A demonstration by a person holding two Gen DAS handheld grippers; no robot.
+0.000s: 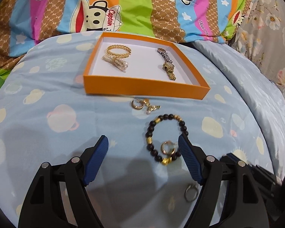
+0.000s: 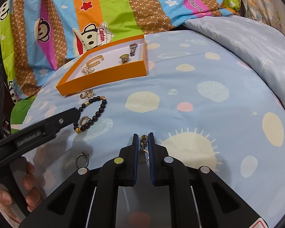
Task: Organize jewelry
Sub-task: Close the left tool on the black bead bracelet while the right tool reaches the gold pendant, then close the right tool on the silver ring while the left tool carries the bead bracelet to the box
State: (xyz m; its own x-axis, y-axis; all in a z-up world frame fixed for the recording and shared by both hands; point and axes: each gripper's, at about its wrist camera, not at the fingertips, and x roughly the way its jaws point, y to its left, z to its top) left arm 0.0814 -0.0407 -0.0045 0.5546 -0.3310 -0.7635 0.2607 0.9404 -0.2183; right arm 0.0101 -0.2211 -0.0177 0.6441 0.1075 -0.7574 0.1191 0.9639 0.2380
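An orange box (image 1: pixel 142 87) on the blue bedsheet holds a gold bangle (image 1: pixel 118 51), a pearl piece (image 1: pixel 115 62) and two watches (image 1: pixel 167 64). In front of it lie small gold earrings (image 1: pixel 144 105), a black bead bracelet (image 1: pixel 166 136) with a gold hoop (image 1: pixel 167 146) inside, and a silver ring (image 1: pixel 191 191). My left gripper (image 1: pixel 142 144) is open, its right finger at the bracelet's edge. My right gripper (image 2: pixel 143 139) is shut on a gold earring (image 2: pixel 143 148). The box (image 2: pixel 104 74), the bracelet (image 2: pixel 94 112) and the ring (image 2: pixel 82 158) also show in the right wrist view.
A colourful cartoon-monkey quilt (image 1: pixel 134 5) is bunched behind the box. A pale blue folded cover (image 1: pixel 256 87) rises at the right. The left gripper's arm (image 2: pixel 38 131) and the hand holding it sit at the left of the right wrist view.
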